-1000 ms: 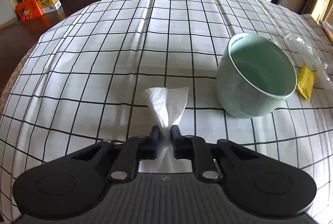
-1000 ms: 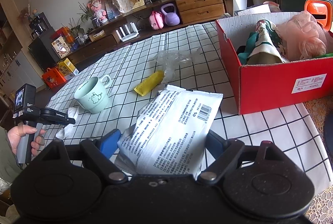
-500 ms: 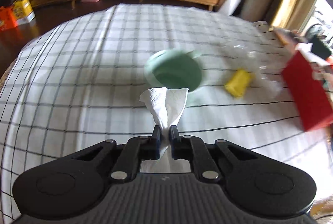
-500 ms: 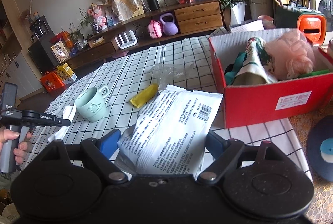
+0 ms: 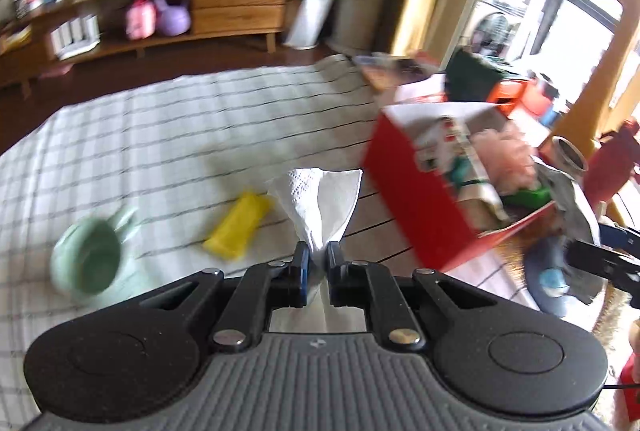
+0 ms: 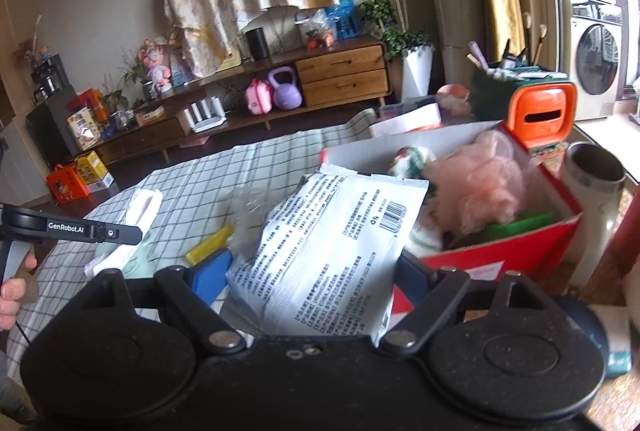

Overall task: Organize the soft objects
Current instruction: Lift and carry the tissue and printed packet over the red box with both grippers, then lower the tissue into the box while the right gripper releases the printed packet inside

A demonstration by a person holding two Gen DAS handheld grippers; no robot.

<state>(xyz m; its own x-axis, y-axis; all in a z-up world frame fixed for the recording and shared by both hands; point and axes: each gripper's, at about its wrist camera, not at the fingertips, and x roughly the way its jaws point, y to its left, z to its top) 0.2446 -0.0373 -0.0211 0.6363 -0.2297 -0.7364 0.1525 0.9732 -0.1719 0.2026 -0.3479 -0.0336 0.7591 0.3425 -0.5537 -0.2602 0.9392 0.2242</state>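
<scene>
Left wrist view: we note the left gripper (image 5: 317, 258) clenched on a white tissue (image 5: 322, 199), which fans out past the fingertips and hangs clear above the checked tablecloth (image 5: 160, 135). On the cloth, to the left and near, lies a green mug (image 5: 90, 261); a yellow packet (image 5: 238, 229) lies between the mug and the tissue. To the right stands a red box (image 5: 416, 207), open at the top, with a pink mesh puff (image 5: 506, 161) and patterned fabric inside. The frame is blurred, so we cannot read finer detail. At the far right edge the other gripper shows with its crumpled pack.

Right wrist view: the right gripper (image 6: 316, 273) has its jaws set wide, grasping a white printed pack (image 6: 332, 251) with a barcode; the pack fills the gap between the fingers. The pack's far end overlaps the near left corner of the red box (image 6: 520, 251), which holds the pink mesh puff (image 6: 480, 187). At the left, a hand (image 6: 12, 295) holds the left gripper (image 6: 138, 233) with the tissue (image 6: 132, 227) above the cloth. The yellow packet (image 6: 210, 249) lies near the blue finger pad.
</scene>
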